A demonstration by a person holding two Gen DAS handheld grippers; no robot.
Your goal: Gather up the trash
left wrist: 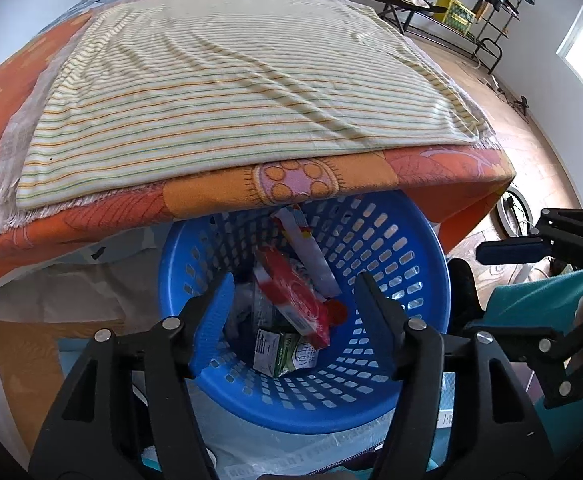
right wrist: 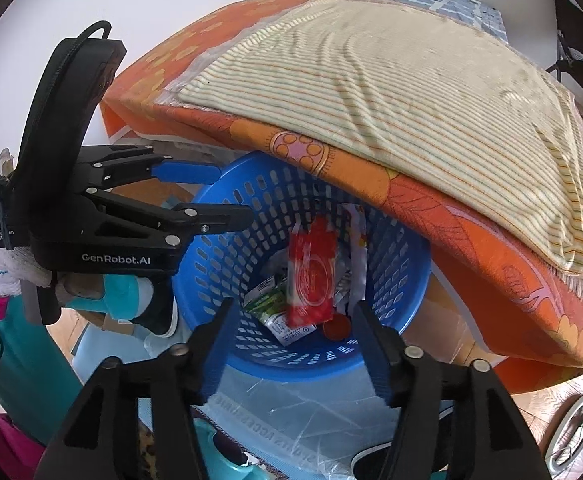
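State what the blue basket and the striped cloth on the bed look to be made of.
Blue basket: apparently moulded plastic, smooth with a slight sheen, its walls pierced by rows of slots. Striped cloth: a soft woven or knitted textile, matte, rippled, frayed along one edge.

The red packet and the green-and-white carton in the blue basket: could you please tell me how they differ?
The red packet is flat, glossy and long; the green-and-white carton is boxy and shorter. The red packet lies slanted on top of other trash; the carton sits lower, near the bottom, partly under the packet's end. Both lie inside the blue basket, and neither is held by a tool.
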